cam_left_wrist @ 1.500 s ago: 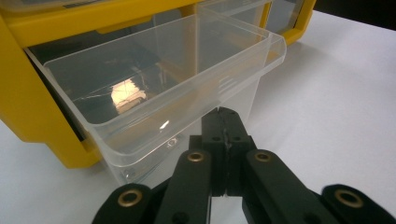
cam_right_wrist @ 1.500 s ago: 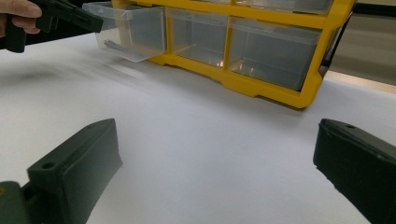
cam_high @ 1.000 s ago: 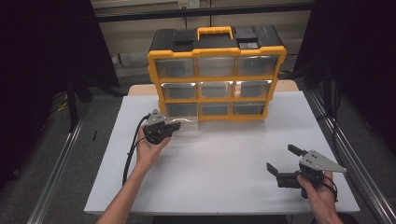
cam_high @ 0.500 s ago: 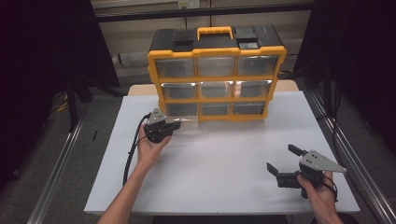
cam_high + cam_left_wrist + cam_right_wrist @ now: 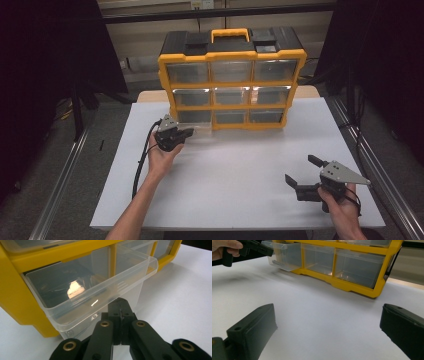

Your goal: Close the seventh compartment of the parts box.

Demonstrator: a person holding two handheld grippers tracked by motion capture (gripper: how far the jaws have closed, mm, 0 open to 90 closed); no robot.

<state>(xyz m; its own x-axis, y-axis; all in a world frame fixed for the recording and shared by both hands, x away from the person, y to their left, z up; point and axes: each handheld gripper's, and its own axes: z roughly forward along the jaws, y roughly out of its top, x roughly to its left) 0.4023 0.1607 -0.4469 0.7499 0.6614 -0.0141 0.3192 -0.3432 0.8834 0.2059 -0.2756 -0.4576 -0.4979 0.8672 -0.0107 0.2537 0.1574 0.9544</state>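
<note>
A yellow and black drawer cabinet with clear drawers stands at the back of the white table. Its bottom left drawer is pulled partly out. My left gripper is at that drawer's front, shut. In the left gripper view the closed tips rest against the clear drawer just under its front lip. A pale patch shows through the drawer's wall; I cannot tell what it is. My right gripper stands open near the table's front right, with bare table between its jaws.
From the right gripper view, the cabinet's yellow frame stands across the far side, with the left gripper and the open drawer at the upper left. A black cable trails from the left gripper. Metal rails run along both table sides.
</note>
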